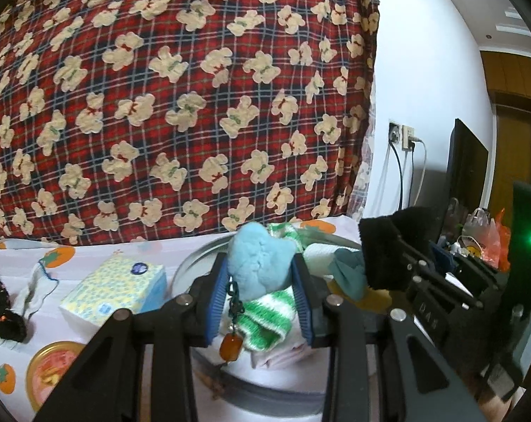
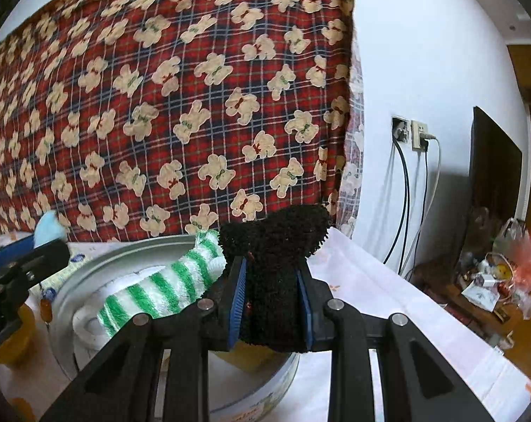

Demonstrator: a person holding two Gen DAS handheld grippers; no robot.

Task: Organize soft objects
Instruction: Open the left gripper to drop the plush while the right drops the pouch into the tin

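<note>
The left gripper [image 1: 262, 277] pinches a blue plush heart charm [image 1: 260, 258] and the right gripper [image 2: 270, 302] clamps a black fuzzy sock [image 2: 274, 256], both above the round tin [image 2: 89, 267] below the jaws, likely for dropping in.

bedroom backdrop and table clutter
a red plaid bear-print blanket [image 1: 181, 105] hangs behind; a tissue pack [image 1: 116, 290] lies on the persimmon-print tablecloth [image 1: 89, 256]; wall sockets [image 2: 411, 133] with cables, plastic bags [image 2: 515, 249] at right.

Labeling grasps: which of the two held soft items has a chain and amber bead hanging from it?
The fluffy light-blue plush in the left gripper; the chain and bead dangle beneath it. The right gripper holds a plain black fuzzy cloth.
</note>
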